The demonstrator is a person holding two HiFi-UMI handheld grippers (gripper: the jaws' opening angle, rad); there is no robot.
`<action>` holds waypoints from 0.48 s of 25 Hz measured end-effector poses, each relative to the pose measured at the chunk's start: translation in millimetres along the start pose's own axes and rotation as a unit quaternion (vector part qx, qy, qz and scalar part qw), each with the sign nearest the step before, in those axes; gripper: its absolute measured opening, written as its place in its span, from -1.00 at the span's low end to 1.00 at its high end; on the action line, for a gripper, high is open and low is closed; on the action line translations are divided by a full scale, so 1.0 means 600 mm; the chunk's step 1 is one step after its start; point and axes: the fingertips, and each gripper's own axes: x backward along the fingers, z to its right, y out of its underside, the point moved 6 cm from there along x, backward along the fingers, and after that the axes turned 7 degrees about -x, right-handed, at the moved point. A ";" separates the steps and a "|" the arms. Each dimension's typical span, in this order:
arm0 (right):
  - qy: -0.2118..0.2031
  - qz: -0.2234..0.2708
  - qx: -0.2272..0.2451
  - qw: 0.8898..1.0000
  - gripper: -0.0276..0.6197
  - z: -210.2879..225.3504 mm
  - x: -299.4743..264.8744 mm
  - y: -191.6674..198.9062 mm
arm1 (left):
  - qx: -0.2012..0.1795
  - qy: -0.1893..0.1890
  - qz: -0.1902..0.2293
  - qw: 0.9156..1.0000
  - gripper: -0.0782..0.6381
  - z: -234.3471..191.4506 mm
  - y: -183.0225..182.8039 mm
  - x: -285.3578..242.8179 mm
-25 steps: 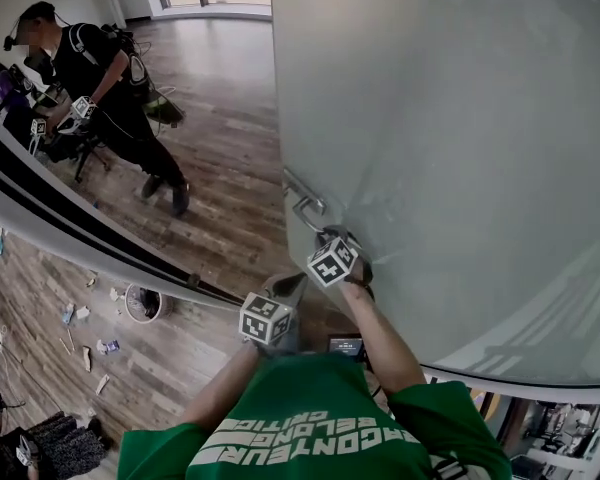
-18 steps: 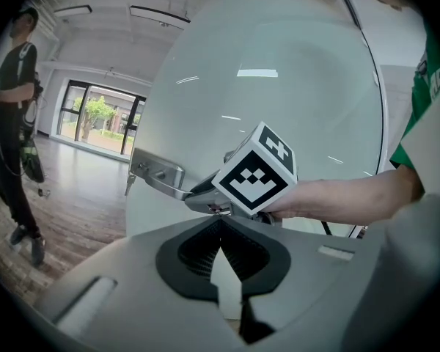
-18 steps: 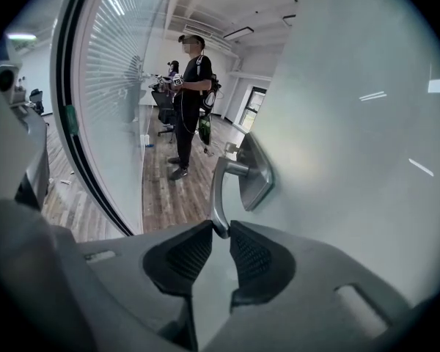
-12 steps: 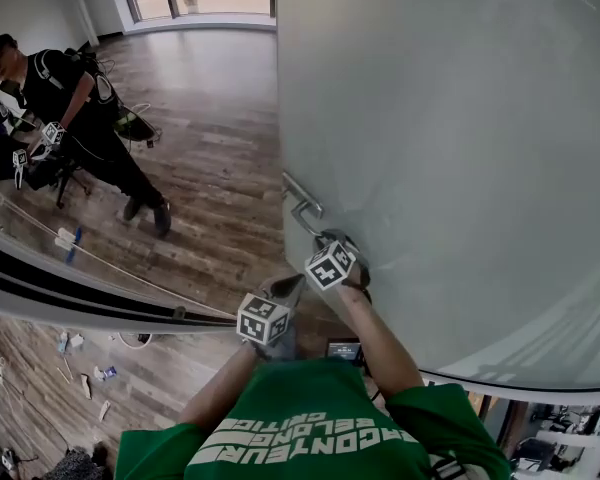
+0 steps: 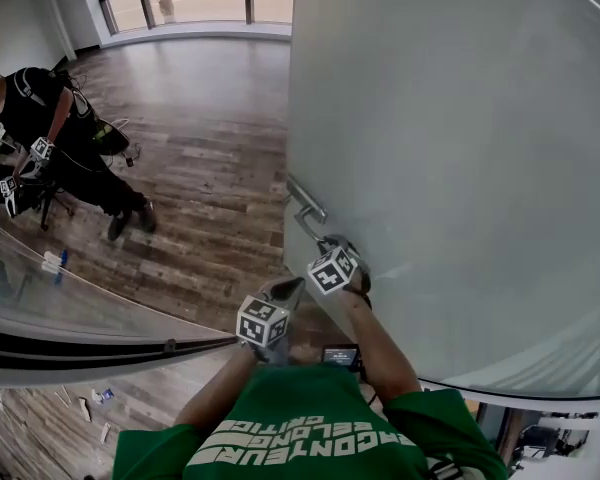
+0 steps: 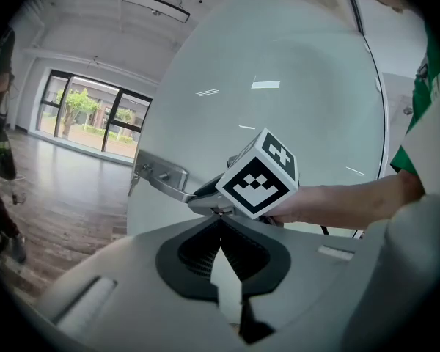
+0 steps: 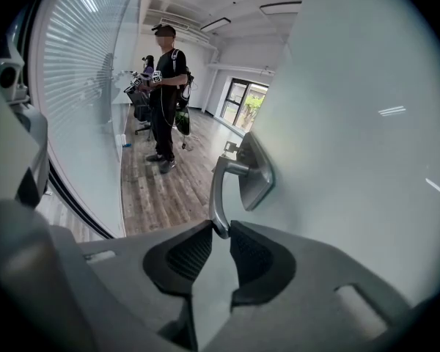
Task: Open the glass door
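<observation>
A bright room with a wooden floor [image 5: 210, 158] and far windows lies past the frosted glass door [image 5: 460, 168], which fills the right of the head view. The right tongs [image 7: 221, 229] are clamped on the tip of the door's lever handle [image 7: 218, 189]. The left tongs [image 6: 221, 222] are pressed together on nothing, just beside the right ones. The door looks partly swung. The next move would carry the swing on without slipping off the lever's tip. Since a second ago the grip has held, more floor shows past the door's edge, and the bystander [image 5: 40, 158] sits further left.
</observation>
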 end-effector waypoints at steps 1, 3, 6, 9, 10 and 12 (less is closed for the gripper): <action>0.003 -0.003 -0.003 1.000 -0.71 0.009 -0.002 -0.001 | 0.000 0.002 0.001 1.000 -0.73 -0.004 -0.004 -0.007; 0.010 -0.007 -0.008 1.000 -0.71 0.027 -0.008 0.000 | 0.002 0.008 0.003 1.000 -0.73 -0.013 -0.012 -0.021; 0.024 -0.010 -0.014 1.000 -0.71 0.053 -0.019 0.004 | 0.008 0.016 0.007 1.000 -0.73 -0.022 -0.022 -0.041; 0.036 -0.016 -0.020 0.999 -0.71 0.076 -0.027 0.008 | 0.007 0.025 0.006 1.000 -0.73 -0.027 -0.028 -0.056; 0.038 -0.019 -0.023 0.999 -0.71 0.083 -0.027 0.010 | 0.007 0.027 0.005 1.000 -0.73 -0.027 -0.029 -0.061; 0.043 -0.023 -0.026 0.998 -0.71 0.099 -0.030 0.014 | 0.009 0.031 0.002 0.999 -0.73 -0.029 -0.029 -0.070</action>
